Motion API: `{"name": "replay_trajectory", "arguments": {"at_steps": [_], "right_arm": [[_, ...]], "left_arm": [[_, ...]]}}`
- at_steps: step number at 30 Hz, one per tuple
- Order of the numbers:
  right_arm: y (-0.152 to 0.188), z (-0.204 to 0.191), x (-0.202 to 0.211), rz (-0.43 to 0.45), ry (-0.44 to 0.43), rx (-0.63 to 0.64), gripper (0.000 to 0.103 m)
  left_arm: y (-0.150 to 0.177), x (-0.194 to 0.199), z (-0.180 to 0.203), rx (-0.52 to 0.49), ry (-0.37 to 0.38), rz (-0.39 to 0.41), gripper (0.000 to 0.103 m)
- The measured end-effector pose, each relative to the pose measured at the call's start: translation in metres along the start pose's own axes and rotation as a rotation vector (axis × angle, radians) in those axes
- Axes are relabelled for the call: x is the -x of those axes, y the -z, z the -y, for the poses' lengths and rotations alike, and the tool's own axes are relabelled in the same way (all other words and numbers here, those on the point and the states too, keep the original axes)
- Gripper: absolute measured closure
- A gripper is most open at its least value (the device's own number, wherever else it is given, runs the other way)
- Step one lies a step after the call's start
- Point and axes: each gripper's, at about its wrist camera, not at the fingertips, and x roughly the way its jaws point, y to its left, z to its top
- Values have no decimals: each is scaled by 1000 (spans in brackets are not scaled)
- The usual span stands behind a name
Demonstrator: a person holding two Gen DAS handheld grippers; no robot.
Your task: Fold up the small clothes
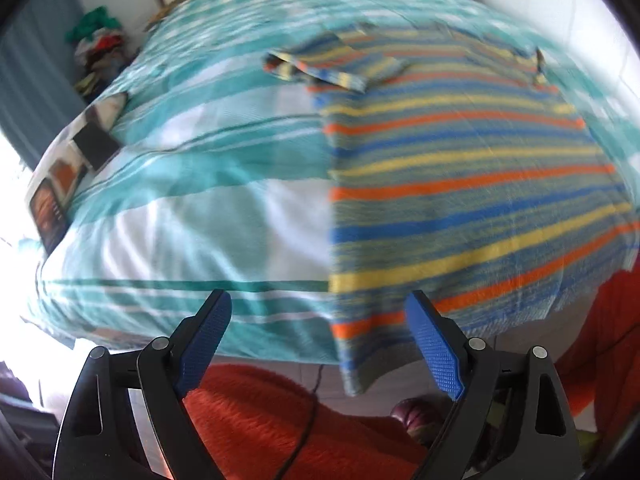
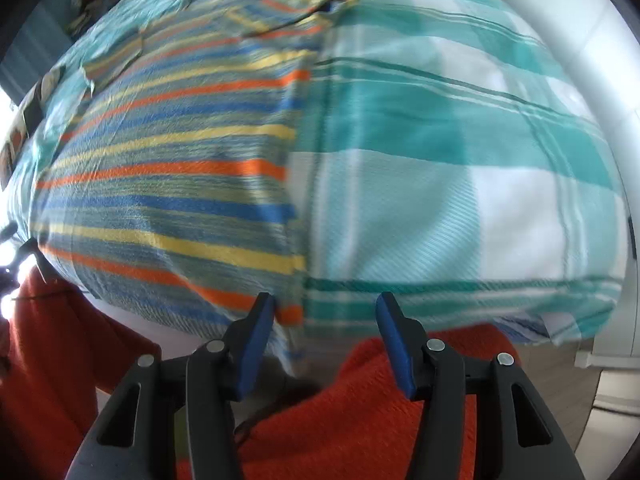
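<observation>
A small striped garment (image 1: 460,168) in blue, orange and yellow lies spread flat on the teal and white checked bed cover (image 1: 192,216). Its hem hangs a little over the near bed edge. It also shows in the right wrist view (image 2: 172,168). My left gripper (image 1: 320,336) is open and empty, just short of the hem's left corner. My right gripper (image 2: 326,340) is open and empty, just short of the hem's right corner. A strap or sleeve (image 1: 316,72) lies folded at the far end of the garment.
An orange-red rug (image 1: 260,412) covers the floor below the bed edge, with a dark cable (image 1: 308,428) across it. A pile of clothes (image 1: 98,48) sits at the far left by the wall. Printed cards or a magazine (image 1: 68,168) lie on the bed's left edge.
</observation>
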Motion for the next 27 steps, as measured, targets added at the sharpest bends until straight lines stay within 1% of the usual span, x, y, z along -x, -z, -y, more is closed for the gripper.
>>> {"name": "replay_trajectory", "arguments": {"at_steps": [2, 4, 7, 9, 11, 12, 13, 14, 17, 18, 20, 22, 23, 24, 26, 27], "right_arm": [[3, 9, 18, 35, -8, -35, 50], [-1, 9, 37, 82, -10, -27, 50], [-13, -7, 70, 167, -36, 21, 50], [-24, -23, 97, 248, -67, 76, 49], [-39, -34, 112, 312, -76, 113, 38], [-44, -35, 119, 348, -75, 130, 36], [-49, -44, 116, 365, -69, 142, 35], [-56, -44, 114, 377, -54, 162, 35], [-81, -49, 91, 365, -8, 229, 35], [-94, -54, 78, 352, -9, 275, 35], [-114, -67, 58, 337, -10, 363, 35], [-141, -92, 31, 312, -12, 467, 35], [-152, -101, 19, 297, -21, 491, 35], [-171, -114, 1, 270, -32, 510, 35], [-194, -131, -25, 251, -27, 527, 35], [-209, -143, -43, 236, -22, 542, 36]], "left_arm": [[-4, 19, -16, 77, 22, 42, 13], [-7, 33, -31, 154, 63, 73, 9], [-16, 49, -44, 289, 161, 110, 6], [-25, 49, -45, 345, 218, 116, 6], [-36, 42, -41, 377, 241, 108, 6], [-38, 41, -36, 383, 238, 104, 6], [-42, 36, -32, 388, 233, 106, 6], [-42, 35, -29, 393, 228, 110, 6], [-38, 15, -14, 410, 226, 96, 6], [-36, 11, -10, 400, 229, 86, 6], [-32, -1, 0, 345, 208, 64, 6], [-27, -5, 4, 306, 176, 71, 6], [-25, -8, 4, 298, 166, 67, 6], [-23, -13, 4, 297, 168, 51, 6], [-21, -19, 1, 305, 173, 22, 6], [-20, -20, -1, 310, 169, 24, 6]]}}
